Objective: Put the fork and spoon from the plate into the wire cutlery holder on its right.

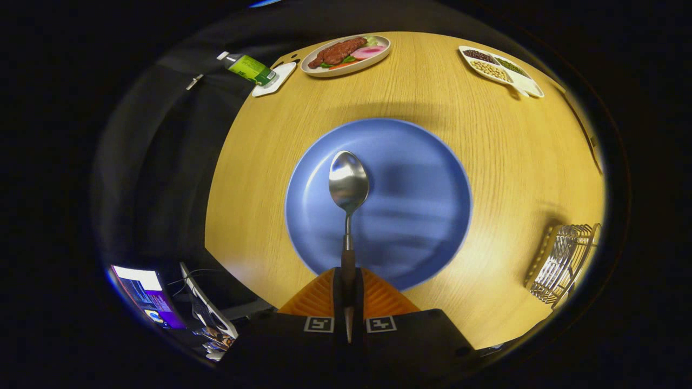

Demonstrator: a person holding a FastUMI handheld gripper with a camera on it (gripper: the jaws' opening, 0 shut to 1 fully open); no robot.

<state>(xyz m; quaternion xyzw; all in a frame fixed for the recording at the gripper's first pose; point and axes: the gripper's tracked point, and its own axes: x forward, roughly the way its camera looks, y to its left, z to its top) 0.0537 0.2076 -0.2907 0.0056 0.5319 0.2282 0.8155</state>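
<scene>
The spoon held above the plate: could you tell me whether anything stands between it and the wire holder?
Nothing visible does. The hand-held gripper is shut on the spoon over the blue plate, and only bare table lies between there and the wire cutlery holder.

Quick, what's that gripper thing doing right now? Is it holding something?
Gripper: shut on the spoon, both fingers clamped on its handle, the bowl sticking out ahead over the blue plate.

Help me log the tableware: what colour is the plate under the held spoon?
Blue; the plate shows plainly in the gripper view, beyond the gripper shut on the spoon.
</scene>
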